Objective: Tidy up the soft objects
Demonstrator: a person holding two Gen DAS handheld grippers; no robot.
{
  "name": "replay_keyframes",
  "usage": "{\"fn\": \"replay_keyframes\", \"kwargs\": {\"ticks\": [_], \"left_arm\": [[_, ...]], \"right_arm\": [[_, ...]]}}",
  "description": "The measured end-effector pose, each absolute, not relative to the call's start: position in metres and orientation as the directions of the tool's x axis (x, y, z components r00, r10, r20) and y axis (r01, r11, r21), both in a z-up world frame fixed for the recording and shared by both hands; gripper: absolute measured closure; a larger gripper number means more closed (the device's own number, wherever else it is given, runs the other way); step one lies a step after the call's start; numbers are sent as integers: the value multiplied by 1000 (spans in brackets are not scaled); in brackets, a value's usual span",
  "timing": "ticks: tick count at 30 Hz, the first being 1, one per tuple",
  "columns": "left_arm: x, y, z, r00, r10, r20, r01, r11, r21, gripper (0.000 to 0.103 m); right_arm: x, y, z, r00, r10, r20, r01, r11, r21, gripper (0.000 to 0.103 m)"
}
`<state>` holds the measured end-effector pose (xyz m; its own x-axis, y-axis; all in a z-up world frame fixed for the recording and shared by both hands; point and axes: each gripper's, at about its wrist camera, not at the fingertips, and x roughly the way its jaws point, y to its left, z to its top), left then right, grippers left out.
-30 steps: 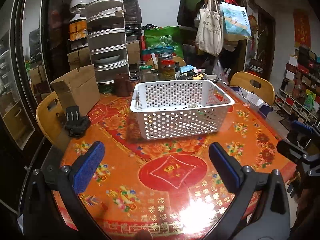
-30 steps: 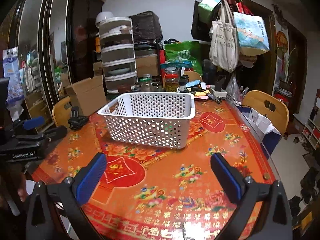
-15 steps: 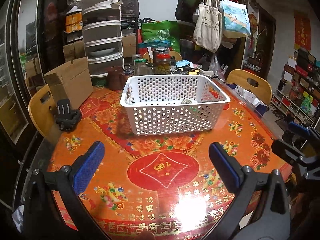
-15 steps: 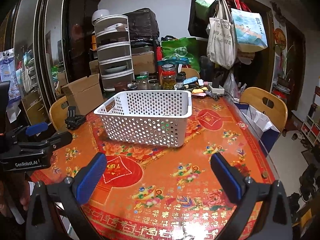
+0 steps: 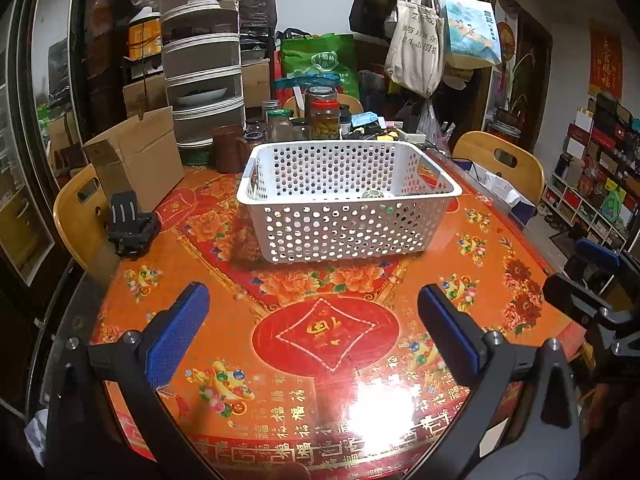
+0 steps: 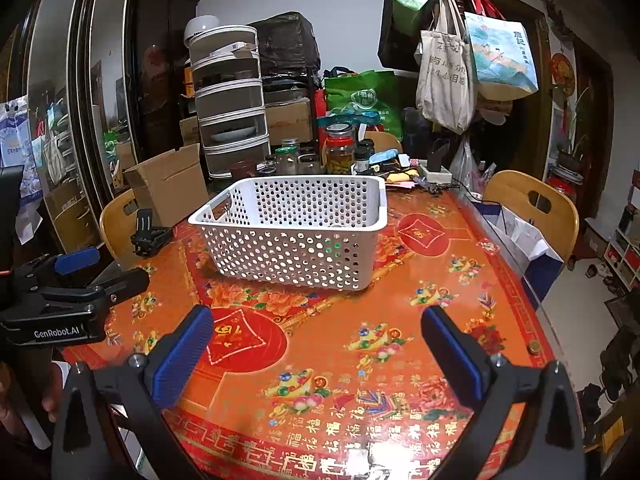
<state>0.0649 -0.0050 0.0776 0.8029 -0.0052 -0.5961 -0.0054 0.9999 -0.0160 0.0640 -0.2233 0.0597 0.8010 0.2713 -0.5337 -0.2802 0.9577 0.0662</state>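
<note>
A white perforated basket (image 5: 348, 232) stands on the orange patterned table; it also shows in the right wrist view (image 6: 296, 256). A small grey-green soft object (image 5: 373, 193) peeks over its near wall, inside it. My left gripper (image 5: 312, 328) is open and empty, above the table in front of the basket. My right gripper (image 6: 316, 346) is open and empty, nearer the table's front right. Each gripper shows at the edge of the other's view: the right one (image 5: 592, 280), the left one (image 6: 72, 284).
A cardboard box (image 5: 136, 160), a black clamp (image 5: 130, 226), jars (image 5: 324, 118) and stacked food covers (image 5: 202, 60) crowd the far left and back. Wooden chairs (image 6: 532, 208) stand at both sides. Bags hang on a coat stand (image 6: 452, 64).
Both grippers have drawn back and risen slightly from the basket; it looks a little farther off and shifted in view. Both stay open and empty.
</note>
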Motion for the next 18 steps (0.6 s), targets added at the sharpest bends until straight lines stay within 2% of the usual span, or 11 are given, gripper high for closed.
{"fn": "replay_keyframes", "kwargs": {"ticks": [18], "left_arm": [[63, -5, 77, 803, -6, -595, -5, 1000, -18, 0]], "right_arm": [[64, -224, 59, 800, 273, -534, -280, 957, 69, 0]]}}
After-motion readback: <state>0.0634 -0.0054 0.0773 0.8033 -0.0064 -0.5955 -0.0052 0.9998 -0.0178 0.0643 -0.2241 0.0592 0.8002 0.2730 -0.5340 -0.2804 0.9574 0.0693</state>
